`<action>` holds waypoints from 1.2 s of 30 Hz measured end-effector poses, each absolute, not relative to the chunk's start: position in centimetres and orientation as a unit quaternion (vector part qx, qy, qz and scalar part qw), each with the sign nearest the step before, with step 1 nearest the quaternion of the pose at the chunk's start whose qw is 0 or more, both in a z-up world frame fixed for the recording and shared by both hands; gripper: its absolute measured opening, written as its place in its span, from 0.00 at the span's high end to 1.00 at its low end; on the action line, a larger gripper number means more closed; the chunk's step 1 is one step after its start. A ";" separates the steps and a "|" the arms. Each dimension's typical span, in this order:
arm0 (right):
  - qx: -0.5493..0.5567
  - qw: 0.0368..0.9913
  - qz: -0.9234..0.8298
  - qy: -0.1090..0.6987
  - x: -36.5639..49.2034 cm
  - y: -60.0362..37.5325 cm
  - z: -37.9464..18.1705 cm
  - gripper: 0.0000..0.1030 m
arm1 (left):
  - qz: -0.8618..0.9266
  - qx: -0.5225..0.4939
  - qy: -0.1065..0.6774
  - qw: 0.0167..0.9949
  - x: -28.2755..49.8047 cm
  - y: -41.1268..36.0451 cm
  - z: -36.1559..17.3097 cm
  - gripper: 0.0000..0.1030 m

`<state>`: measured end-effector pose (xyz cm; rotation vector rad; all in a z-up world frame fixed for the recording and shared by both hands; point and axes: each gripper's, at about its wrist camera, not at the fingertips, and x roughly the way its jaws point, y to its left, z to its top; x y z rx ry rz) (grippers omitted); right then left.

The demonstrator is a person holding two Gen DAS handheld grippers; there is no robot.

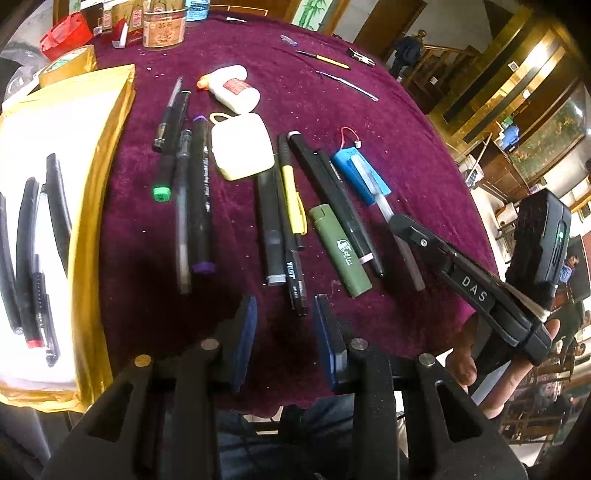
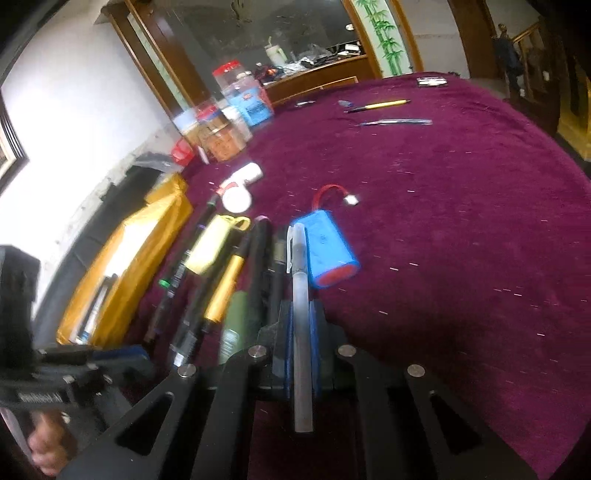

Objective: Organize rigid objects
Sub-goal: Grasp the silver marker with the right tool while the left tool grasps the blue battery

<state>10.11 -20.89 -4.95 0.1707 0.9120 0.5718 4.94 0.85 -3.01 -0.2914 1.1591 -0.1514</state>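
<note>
Several pens, a green lighter [image 1: 340,251], a cream case [image 1: 240,146], a glue bottle [image 1: 231,88] and a blue battery pack [image 1: 360,177] lie in a row on the purple tablecloth [image 1: 406,129]. My left gripper [image 1: 284,332] is open and empty above the cloth's near edge, just short of a black TCST pen [image 1: 293,273]. My right gripper [image 2: 300,339] is shut on a translucent white pen [image 2: 300,295] that lies beside the blue battery pack [image 2: 325,251]. In the left wrist view the right gripper [image 1: 408,225] comes in from the right onto that pen [image 1: 384,205].
A gold-edged box [image 1: 99,206] with several pens on white lining sits at the left. A tape roll [image 1: 68,64], tins and a red bag [image 1: 66,35] stand at the far left. More pens [image 1: 325,59] lie far back. The table edge runs along the right.
</note>
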 end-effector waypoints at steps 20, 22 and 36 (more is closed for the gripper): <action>0.107 0.877 0.221 0.414 11.9 -25.2 -4.9 0.93 | -0.097 -0.118 0.547 0.823 7.5 -2.7 -1.8 0.72; 0.112 0.882 0.198 0.412 12.3 -26.4 -5.2 0.93 | -0.100 -0.127 0.545 0.823 8.7 -3.3 -1.3 0.72; 0.154 0.881 0.183 0.408 12.7 -27.6 -4.9 0.93 | -0.050 -0.121 0.595 0.793 19.2 -9.1 -4.5 0.70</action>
